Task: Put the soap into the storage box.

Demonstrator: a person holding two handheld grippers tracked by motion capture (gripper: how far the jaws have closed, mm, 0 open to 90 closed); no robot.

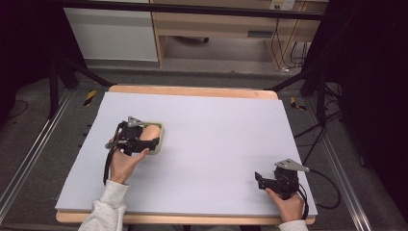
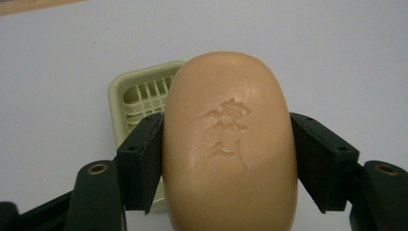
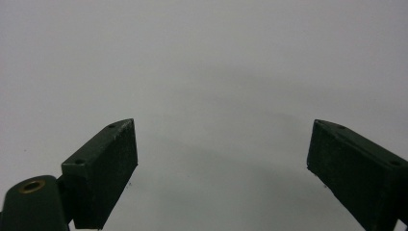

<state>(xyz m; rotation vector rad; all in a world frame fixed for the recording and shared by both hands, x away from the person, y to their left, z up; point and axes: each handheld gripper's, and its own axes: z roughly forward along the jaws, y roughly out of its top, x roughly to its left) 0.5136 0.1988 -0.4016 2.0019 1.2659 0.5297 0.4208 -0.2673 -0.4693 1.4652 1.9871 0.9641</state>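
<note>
A tan oval bar of soap [image 2: 230, 144] with an embossed mark sits between the jaws of my left gripper [image 2: 226, 159], which is shut on its two long sides. Just behind and under it lies a pale green soap dish [image 2: 139, 94] with a slotted grid floor. From above, the soap [image 1: 151, 131] hangs over the dish [image 1: 160, 143] at the table's left, with my left gripper [image 1: 137, 134] on it. My right gripper [image 1: 259, 179] stands open near the front right corner, its jaws [image 3: 221, 168] wide apart over bare surface.
The table's pale lilac sheet [image 1: 216, 139] covers most of the wooden top. Black frame legs, cables and a wooden cabinet [image 1: 226, 29] stand beyond the far edge.
</note>
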